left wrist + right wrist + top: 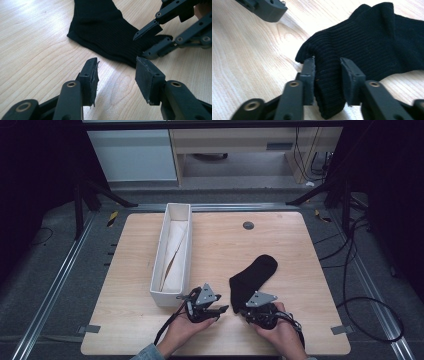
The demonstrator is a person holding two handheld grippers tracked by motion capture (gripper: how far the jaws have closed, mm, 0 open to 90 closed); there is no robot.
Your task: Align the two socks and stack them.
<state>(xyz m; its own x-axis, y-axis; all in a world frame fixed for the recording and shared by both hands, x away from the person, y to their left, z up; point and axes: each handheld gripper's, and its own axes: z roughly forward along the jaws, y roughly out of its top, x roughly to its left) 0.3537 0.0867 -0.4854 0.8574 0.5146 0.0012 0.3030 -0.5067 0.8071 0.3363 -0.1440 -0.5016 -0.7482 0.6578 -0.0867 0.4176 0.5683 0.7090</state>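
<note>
At the table's (130,330) near edge, about 6 o'clock, two hands hold the tools side by side. The left gripper (212,311) sits just at 9 o'clock of its partner, jaws spread apart over bare wood; in its own view the pads (91,77) stand wide with nothing between them, just short of the sock's hem. The right gripper (327,76) has its jaws set either side of the cuff of the black sock (372,42), the ribbed fabric bunched up between them; whether they press it fully I cannot tell, though the cloth fills the gap. The sock (252,280) is dark, finely ribbed knit, lying flat and running toward 1 o'clock from the right gripper (245,311), toe end farthest. Farther off, toward 10 o'clock, a long white bin (159,295) holds pale folded cloth (175,250).
</note>
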